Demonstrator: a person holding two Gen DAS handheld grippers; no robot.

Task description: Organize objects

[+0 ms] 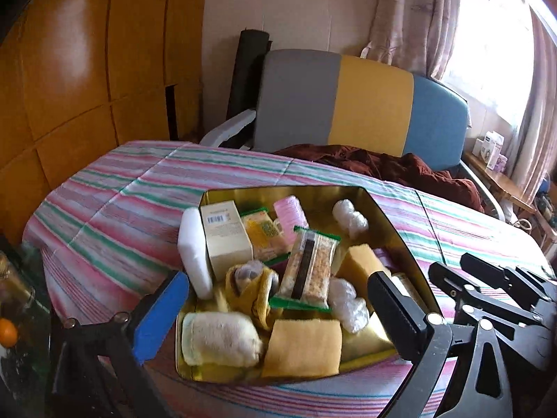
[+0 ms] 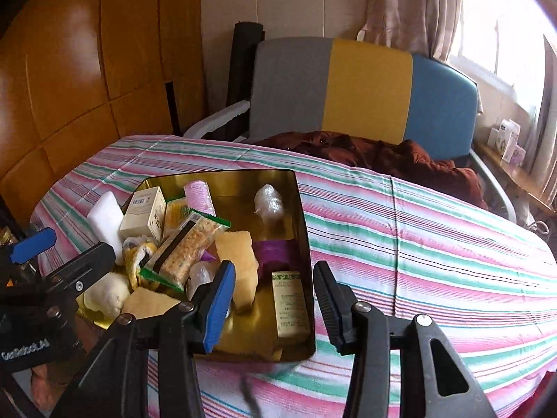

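Two grippers, left (image 1: 278, 317) and right (image 2: 275, 310), gaping wide, holding nothing, hovering over tin (image 2: 303, 244); snack bar (image 1: 308, 268) lying ahead between left fingers.

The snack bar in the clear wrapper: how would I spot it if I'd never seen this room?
Find the gold tin on the striped tablecloth. In its middle, the snack bar lies on top of the heap, beside a cream carton. Only it has a clear wrapper with green zigzag ends and a dark stripe down its length.
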